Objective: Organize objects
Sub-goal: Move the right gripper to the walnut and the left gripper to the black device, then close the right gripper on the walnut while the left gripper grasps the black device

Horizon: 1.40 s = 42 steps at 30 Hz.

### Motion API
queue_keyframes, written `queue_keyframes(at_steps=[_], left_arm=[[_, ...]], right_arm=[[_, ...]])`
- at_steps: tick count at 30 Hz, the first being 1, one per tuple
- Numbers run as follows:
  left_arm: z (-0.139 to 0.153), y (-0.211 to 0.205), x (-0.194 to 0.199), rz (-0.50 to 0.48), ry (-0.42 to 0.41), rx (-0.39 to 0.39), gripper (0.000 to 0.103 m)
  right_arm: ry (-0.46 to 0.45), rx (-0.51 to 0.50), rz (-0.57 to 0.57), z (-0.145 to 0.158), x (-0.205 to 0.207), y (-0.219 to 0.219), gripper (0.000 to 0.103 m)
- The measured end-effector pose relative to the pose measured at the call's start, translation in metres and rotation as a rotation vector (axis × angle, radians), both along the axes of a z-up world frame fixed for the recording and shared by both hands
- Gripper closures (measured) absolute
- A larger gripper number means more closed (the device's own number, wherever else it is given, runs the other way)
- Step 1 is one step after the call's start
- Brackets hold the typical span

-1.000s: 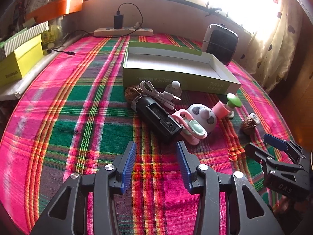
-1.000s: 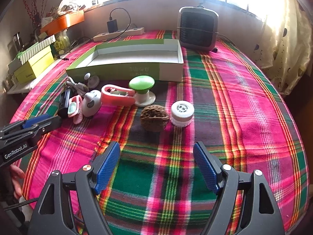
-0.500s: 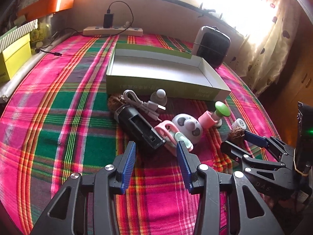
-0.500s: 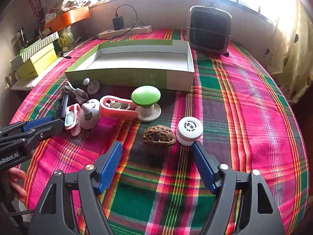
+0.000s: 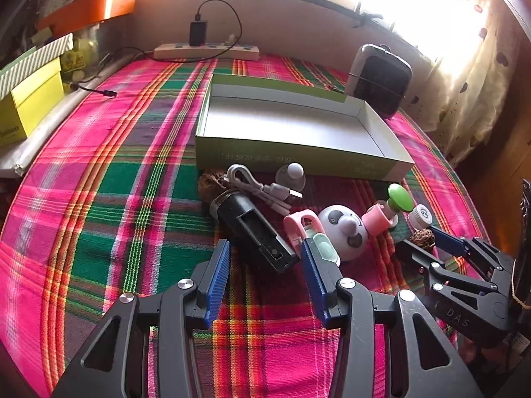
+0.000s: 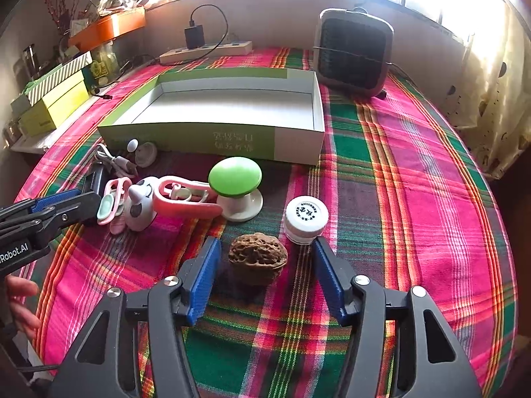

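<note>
We hold the right gripper (image 6: 265, 258) low in the middle of its own view, its blue pads either side of a brown walnut (image 6: 258, 254) on the plaid tablecloth (image 6: 415, 199). Its jaws are closing, with the walnut between them, yet a gap shows on both sides and neither pad presses on the shell. Just to the upper right of the walnut stands a small white-capped bottle (image 6: 306, 219), close beside the right pad.

In the left wrist view our left gripper (image 5: 265, 255) sits at lower centre. Its jaws are opening and stand wide, and the near end of a black battery charger (image 5: 254, 232) lies between the fingertips, untouched as far as we can see. To the right of the charger are a pink clip with a mint pad (image 5: 310, 235), a white panda-faced gadget (image 5: 341, 232) and a pink fan with a green mushroom-shaped top (image 5: 390, 207). Above the charger lie a coiled white USB cable (image 5: 259, 187) and a small white knob on a round base (image 5: 293, 175).

The open green-and-white cardboard box (image 5: 298, 161) sits at the centre of the frame, behind the clutter, its white floor bare. Behind it, at upper right, stands a small grey heater (image 5: 380, 83); a white power strip (image 5: 205, 51) lies along the wall at top centre. Yellow boxes (image 5: 31, 106) are stacked at the left edge.
</note>
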<state>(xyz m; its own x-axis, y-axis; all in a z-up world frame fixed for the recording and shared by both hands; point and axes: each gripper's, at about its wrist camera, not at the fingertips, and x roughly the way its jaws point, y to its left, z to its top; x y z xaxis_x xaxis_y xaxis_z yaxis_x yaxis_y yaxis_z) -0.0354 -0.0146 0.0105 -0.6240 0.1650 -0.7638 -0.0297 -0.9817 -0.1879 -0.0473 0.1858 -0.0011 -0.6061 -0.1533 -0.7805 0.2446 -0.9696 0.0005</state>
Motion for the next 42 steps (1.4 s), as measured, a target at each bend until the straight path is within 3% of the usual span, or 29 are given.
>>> queue_keyframes(at_steps=[9,16,23,38,42], left_arm=[[-0.001,-0.011,0.005,0.02,-0.023,-0.045,0.061],[-0.001,-0.014,0.008,0.035,-0.031,-0.097,0.061],[-0.003,-0.012,0.001,0.02,-0.038,-0.067,0.061],[-0.005,-0.006,-0.016,-0.005,-0.026,-0.122,0.061],[-0.005,-0.006,-0.017,-0.006,-0.025,-0.128,0.065]], right_arm=[[0.007,-0.015,0.007,0.001,0.003,0.001,0.063],[0.013,-0.021,0.018,0.001,0.007,0.0,0.064],[0.025,-0.01,0.03,0.0,0.01,0.001,0.064],[0.02,-0.008,0.029,0.001,0.006,0.0,0.064],[0.019,-0.007,0.025,0.001,0.006,0.0,0.066]])
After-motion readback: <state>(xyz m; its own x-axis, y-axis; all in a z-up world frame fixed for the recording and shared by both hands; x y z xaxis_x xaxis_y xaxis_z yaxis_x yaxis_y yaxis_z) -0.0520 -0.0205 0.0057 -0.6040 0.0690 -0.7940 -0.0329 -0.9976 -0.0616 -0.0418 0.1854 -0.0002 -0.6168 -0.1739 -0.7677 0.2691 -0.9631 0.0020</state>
